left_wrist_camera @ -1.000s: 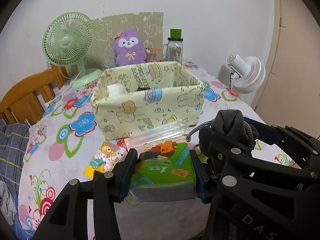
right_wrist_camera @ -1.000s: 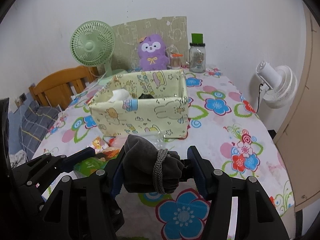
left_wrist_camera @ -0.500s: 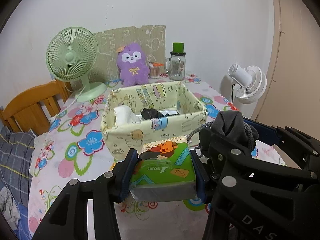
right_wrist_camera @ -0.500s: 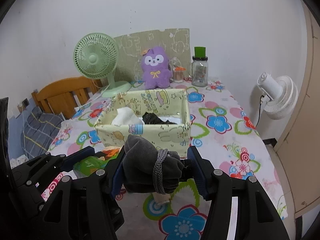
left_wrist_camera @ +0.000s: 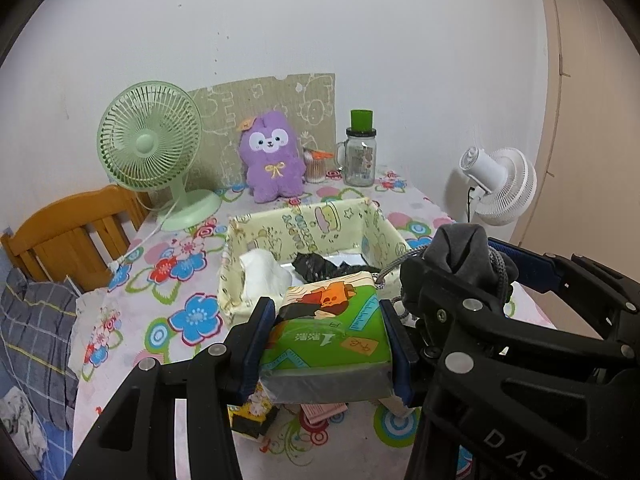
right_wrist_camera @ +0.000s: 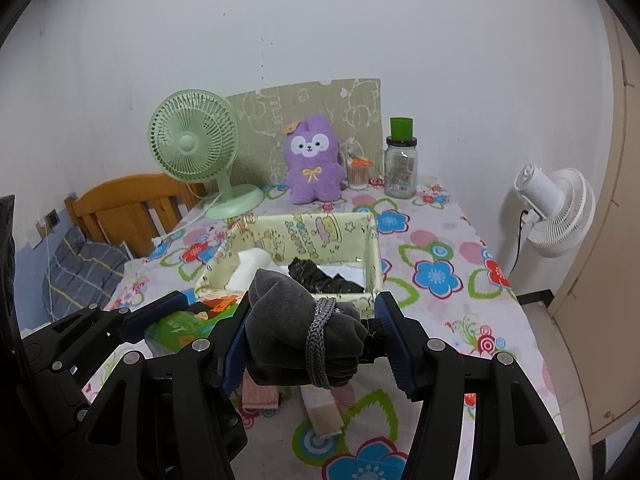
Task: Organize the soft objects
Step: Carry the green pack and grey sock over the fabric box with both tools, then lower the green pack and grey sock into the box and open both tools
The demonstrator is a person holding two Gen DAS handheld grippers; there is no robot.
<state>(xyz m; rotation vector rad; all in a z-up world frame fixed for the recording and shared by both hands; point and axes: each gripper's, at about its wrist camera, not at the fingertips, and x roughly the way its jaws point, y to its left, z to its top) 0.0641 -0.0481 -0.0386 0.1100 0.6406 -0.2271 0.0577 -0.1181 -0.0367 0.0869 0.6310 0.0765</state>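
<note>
Table with a floral-print cloth point(right_wrist_camera: 436, 248) now sits lower in both views than a second ago, so both grippers have risen with their loads, and the pale yellow cartoon-print fabric storage box point(left_wrist_camera: 280, 224) now shows its interior: a white crumpled tissue wad point(left_wrist_camera: 262, 276) on the left and a black crinkled soft item point(left_wrist_camera: 320, 266) in the middle. Judging by that, both loads are carried up toward the box and a drop into it looks like the step in hand. Left gripper point(left_wrist_camera: 326, 344) is clenched on a green plastic-wrapped tissue pack point(left_wrist_camera: 332, 330), held clear of the table in front of the box's near wall. Right gripper point(right_wrist_camera: 316, 340) is clamped on a dark grey cloth bundle tied with a grey braided cord point(right_wrist_camera: 300, 332), also lifted, just short of the near rim. Compared with the earlier frames, the box interior was hidden behind its front wall and the pack hung close to the cloth; now small leftovers lie below: a pink folded strip point(right_wrist_camera: 260, 394) and a beige folded piece point(right_wrist_camera: 324, 412), still on the table.
</note>
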